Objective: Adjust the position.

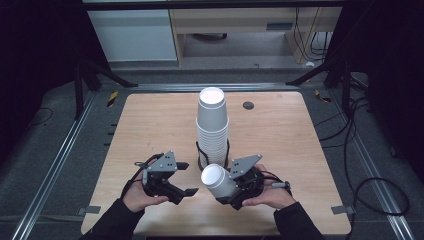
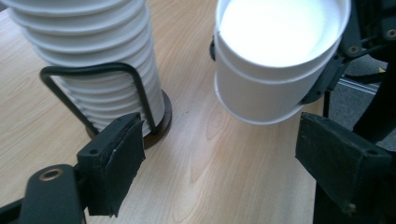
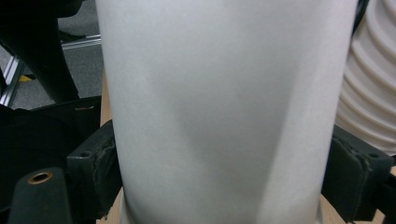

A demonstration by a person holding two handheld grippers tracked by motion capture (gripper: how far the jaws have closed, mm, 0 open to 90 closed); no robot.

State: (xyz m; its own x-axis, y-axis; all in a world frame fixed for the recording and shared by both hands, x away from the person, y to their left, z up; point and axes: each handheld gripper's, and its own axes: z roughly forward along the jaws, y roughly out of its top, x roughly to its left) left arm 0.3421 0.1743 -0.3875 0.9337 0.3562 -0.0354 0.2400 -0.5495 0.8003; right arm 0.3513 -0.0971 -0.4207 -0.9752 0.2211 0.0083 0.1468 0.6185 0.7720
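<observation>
in the high view, the left gripper (image 1: 186, 178) is seen at the near left of the wooden table (image 1: 150, 125), held in a hand (image 1: 139, 197) with its jaws spread wide and nothing between them. just right of it a white paper cup (image 1: 216, 181) is gripped by the right gripper (image 1: 235, 192), tilted so that its mouth faces up and toward the left. behind the two, at the middle of the table, a tall stack of cups (image 1: 212, 127) is standing in a black wire holder (image 1: 201, 156). the left gripper view adds what cannot be made out from above: the round dark base (image 2: 161, 126) under the stack, the ribbed rims of the nested cups, and a double rim on the held cup (image 2: 275, 60), so that it may be more than one cup. the open jaws are shown there above bare table, with the cup near but untouched. in the right gripper view the cup's wall (image 3: 224, 112) is seen pressed between the two pads (image 3: 100, 163), with the stack (image 3: 373, 93) just beside it at the right edge.
</observation>
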